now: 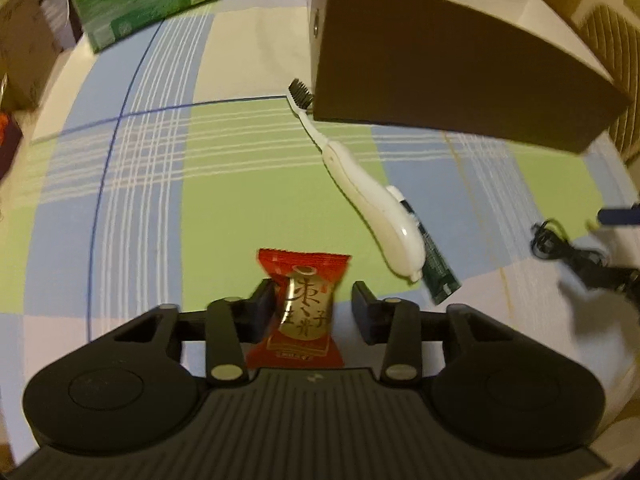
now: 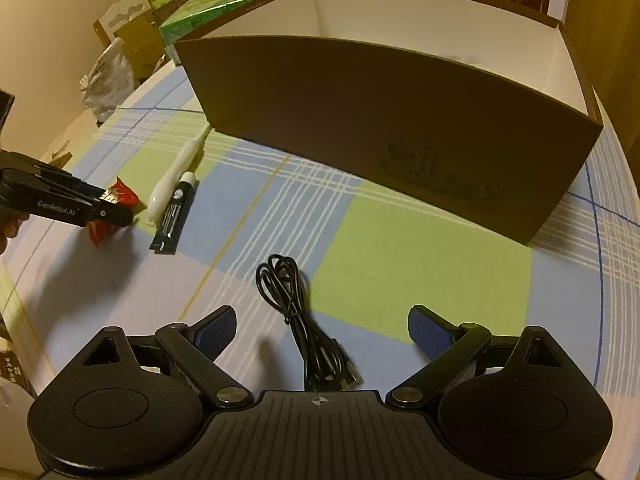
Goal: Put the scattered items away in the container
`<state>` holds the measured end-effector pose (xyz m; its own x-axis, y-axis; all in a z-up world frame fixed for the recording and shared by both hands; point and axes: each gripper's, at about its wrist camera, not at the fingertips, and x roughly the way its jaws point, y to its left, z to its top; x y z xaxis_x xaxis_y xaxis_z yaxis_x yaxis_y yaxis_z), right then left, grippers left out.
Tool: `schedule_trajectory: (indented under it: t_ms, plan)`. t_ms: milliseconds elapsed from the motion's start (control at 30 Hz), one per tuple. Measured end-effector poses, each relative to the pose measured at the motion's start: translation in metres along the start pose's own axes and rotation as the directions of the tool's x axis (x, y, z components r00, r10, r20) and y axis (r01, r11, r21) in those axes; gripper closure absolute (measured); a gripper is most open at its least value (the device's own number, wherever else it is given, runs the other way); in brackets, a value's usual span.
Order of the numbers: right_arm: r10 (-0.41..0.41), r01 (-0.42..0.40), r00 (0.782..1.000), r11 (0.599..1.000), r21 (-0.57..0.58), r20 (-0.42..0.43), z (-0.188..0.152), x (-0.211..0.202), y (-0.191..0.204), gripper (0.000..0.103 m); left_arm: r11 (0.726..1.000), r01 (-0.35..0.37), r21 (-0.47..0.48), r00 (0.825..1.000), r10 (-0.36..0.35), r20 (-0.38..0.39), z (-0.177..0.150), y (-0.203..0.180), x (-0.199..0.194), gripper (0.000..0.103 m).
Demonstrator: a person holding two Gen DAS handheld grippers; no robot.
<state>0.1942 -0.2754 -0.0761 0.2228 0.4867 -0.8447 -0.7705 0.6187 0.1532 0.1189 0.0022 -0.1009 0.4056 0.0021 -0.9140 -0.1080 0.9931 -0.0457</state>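
sachet [image 1: 306, 312], red, sits between the fingers of the left tongs [image 1: 312, 308]; left pad touches its edge, right pad stands just off it, so the jaws are apart, not yet gripping. in the right view those same tongs [image 2: 116, 208] hover over the sachet at 9 o'clock.

right tongs [image 2: 320, 332] spread wide, straddling the coiled black cable [image 2: 304, 320] on the cloth [image 2: 400, 264], nothing held.

outward from the left tongs: toothbrush [image 1: 360, 188] at 1 o'clock, bristles touching the box [image 1: 440, 68] corner; green tube [image 1: 434, 264] just beside its handle. box at 12 to 2 o'clock, open top, inside looks bare where visible.

step in hand, my read: first pickups, one item per tong. next calls for closing on sachet and cable, then a lift clearing the box wall before release. cable may trail loose.
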Motion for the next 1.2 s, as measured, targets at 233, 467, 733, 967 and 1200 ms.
schedule_trajectory:
  t_ms: [233, 467, 733, 967, 1200]
  plan:
    - [0.000, -0.001, 1.000, 0.999, -0.036, -0.018, -0.003, 0.005, 0.007, 0.005, 1.000, 0.000, 0.005, 1.000, 0.000, -0.027, -0.006, 0.004, -0.005, 0.081]
    - [-0.013, 0.010, 0.999, 0.997, -0.079, -0.041, -0.001, 0.017, 0.016, 0.005, 1.000, -0.016, -0.012, 0.999, 0.016, -0.048, -0.006, 0.003, -0.007, 0.081]
    - [-0.055, 0.047, 0.998, 0.985, -0.165, -0.040, -0.006, 0.026, 0.026, 0.024, 0.999, -0.026, -0.024, 0.998, 0.024, -0.049, -0.010, 0.002, -0.011, 0.081]
    - [-0.017, -0.001, 0.998, 0.964, -0.266, -0.067, -0.010, 0.016, 0.031, 0.078, 0.999, -0.026, -0.032, 0.998, 0.024, -0.060, -0.015, 0.001, -0.012, 0.081]
    - [-0.004, -0.023, 0.994, 0.969, -0.246, -0.107, -0.011, 0.014, 0.031, 0.081, 1.000, -0.008, -0.015, 0.998, 0.007, -0.066, -0.020, -0.007, -0.015, 0.081]
